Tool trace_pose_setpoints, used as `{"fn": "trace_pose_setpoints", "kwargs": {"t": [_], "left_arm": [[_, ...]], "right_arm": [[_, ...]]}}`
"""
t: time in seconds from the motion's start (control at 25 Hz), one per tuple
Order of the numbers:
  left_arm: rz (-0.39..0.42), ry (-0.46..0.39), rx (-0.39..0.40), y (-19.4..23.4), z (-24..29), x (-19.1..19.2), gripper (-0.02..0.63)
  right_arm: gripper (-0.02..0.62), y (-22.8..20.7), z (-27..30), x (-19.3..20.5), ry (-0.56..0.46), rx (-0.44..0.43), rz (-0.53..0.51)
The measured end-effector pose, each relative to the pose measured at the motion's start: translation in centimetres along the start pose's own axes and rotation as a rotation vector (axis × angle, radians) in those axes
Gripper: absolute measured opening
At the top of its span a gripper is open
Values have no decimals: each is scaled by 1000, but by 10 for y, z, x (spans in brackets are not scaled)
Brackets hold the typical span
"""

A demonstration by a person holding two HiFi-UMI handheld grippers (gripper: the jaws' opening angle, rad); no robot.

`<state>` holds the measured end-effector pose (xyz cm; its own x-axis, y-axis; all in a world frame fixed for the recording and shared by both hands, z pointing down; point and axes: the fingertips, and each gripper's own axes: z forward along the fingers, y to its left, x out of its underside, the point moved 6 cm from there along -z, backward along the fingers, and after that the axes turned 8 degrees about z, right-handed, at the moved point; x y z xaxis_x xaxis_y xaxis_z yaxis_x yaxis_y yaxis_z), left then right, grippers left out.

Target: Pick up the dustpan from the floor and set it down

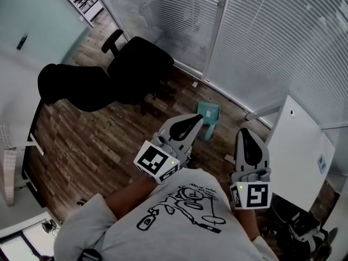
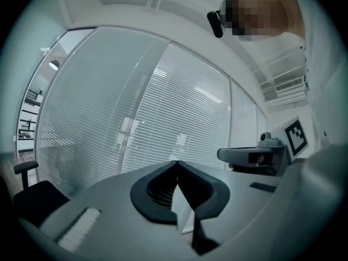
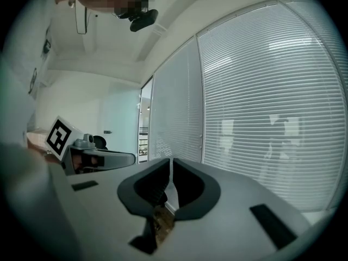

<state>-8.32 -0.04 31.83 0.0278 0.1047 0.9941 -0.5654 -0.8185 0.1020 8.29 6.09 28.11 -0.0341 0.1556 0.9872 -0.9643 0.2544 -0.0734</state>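
Left claw (image 1: 198, 119): jaws shut, tips meeting, nothing between them. Its own view looks level at blinds (image 2: 163, 107), with the right claw's body at 3 o'clock in that frame.

Right claw (image 1: 243, 130): jaws shut, nothing held. Its own view shows blinds and a strip of wooden floor (image 3: 157, 219) below the jaws; the left claw's body is at 9 o'clock there.

Dustpan (image 1: 209, 113): teal, on the wooden floor, not gripped. In the head view it lies between the two claws and beyond them, at about 1 o'clock from the left claw's tip and 11 o'clock from the right claw's tip. Its pan end points to 12 o'clock and its handle to 6 o'clock, toward the person. Neither claw touches it.

Surroundings: a black chair (image 1: 133, 69) stands on the floor at 10 o'clock from the dustpan, well apart. The blinds run across 12 to 2 o'clock of the head view. A white panel (image 1: 299, 145) sits at 3 o'clock, just beside the right claw.
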Motion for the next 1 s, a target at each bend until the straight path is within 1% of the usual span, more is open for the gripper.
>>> {"fn": "trace_pose_setpoints", "kwargs": {"t": [0.2,0.44,0.72,1.0], "left_arm": [[2,-4,7,16,4,-1,2],[4,12,18,28,13,0,2],[2,4,14,21,38,-3,2],[-2,1,21,1,67,-6,2]], "right_arm": [[17,2,16,0,-3,9,3],[17,1,28,3,6,11,21],[17,-23,30,2,14,8,22],[17,-56,21,-2,15,12,10]]}}
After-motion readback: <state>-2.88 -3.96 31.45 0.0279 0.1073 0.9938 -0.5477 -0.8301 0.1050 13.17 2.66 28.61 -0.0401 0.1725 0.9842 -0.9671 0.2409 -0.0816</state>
